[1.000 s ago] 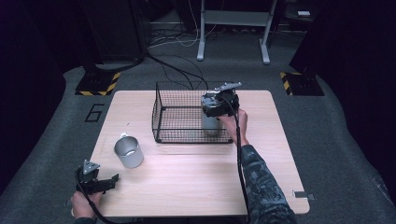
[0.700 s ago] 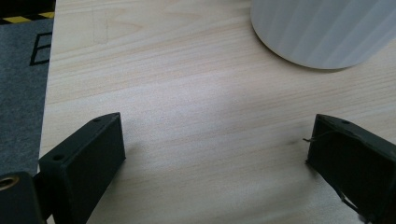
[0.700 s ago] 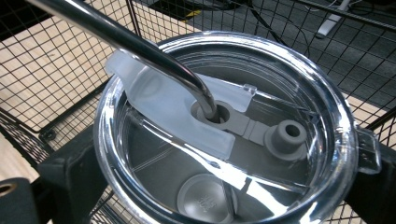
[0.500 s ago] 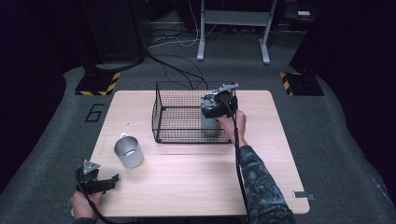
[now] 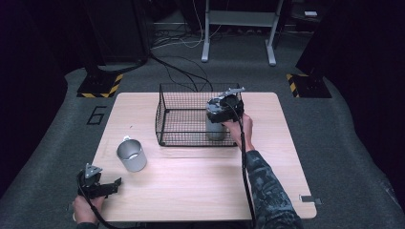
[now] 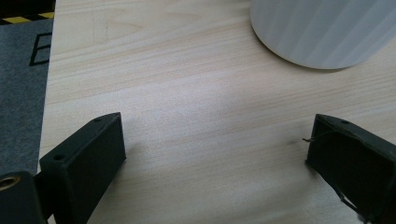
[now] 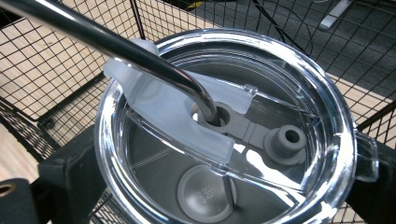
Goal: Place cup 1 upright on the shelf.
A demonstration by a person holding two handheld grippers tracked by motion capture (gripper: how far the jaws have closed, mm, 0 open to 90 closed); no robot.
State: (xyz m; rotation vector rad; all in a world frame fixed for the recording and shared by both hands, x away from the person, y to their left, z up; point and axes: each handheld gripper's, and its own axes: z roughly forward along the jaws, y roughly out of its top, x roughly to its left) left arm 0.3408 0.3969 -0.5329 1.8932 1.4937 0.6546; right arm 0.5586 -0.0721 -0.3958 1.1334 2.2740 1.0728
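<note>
Wooden table [image 5: 200,176]: wire basket [image 5: 184,119] holds lidded tumbler [image 7: 224,140] (right jaws pinching it); left jaws spread.

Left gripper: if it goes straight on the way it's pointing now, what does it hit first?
Probably the metal cup. The left gripper is open over bare table, with the cup ahead and slightly right of its line, so a glancing contact or near miss is possible.

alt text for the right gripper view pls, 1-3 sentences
Close-up from above of a steel tumbler's clear plastic lid with a metal straw passing through its centre hole, the black right tongs closed on either side of the tumbler. Around and behind it are the black bars of a wire basket standing on a light wooden table.
</note>
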